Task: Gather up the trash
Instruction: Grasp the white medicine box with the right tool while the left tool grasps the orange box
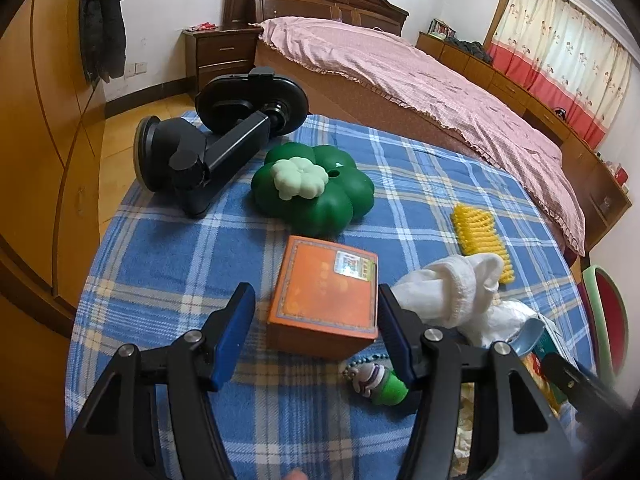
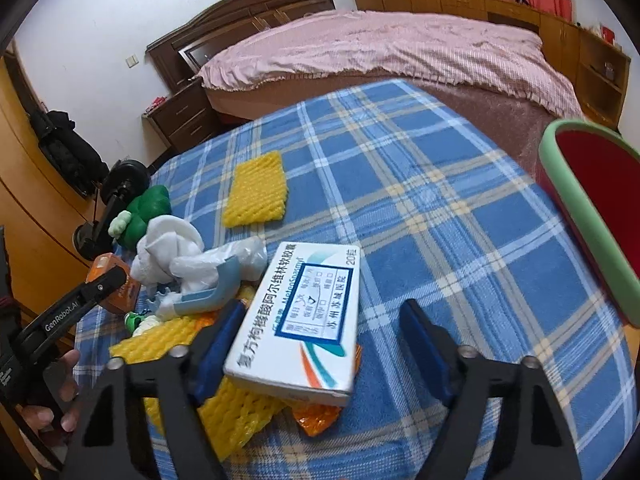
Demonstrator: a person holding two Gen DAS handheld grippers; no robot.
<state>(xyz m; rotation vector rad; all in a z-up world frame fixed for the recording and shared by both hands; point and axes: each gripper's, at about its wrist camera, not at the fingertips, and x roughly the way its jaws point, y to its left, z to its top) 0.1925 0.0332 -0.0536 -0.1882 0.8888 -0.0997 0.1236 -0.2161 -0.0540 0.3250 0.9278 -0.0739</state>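
Note:
My left gripper (image 1: 316, 312) is open, its blue pads either side of an orange box (image 1: 326, 300) lying on the blue plaid cloth (image 1: 168, 248). My right gripper (image 2: 320, 332) is open around a white medicine box (image 2: 300, 320) that rests on yellow foam netting (image 2: 224, 404) and an orange wrapper (image 2: 316, 416). A second yellow foam net (image 2: 256, 190) lies further back; it also shows in the left wrist view (image 1: 478, 236). A white cloth (image 1: 448, 288) and crumpled plastic (image 2: 220, 260) lie between the grippers.
A red bin with a green rim (image 2: 592, 208) stands at the table's right edge. A black phone mount (image 1: 208, 148), a green clover toy (image 1: 312, 188) and a small green keychain toy (image 1: 380, 384) are on the cloth. A pink bed (image 1: 420, 80) lies behind.

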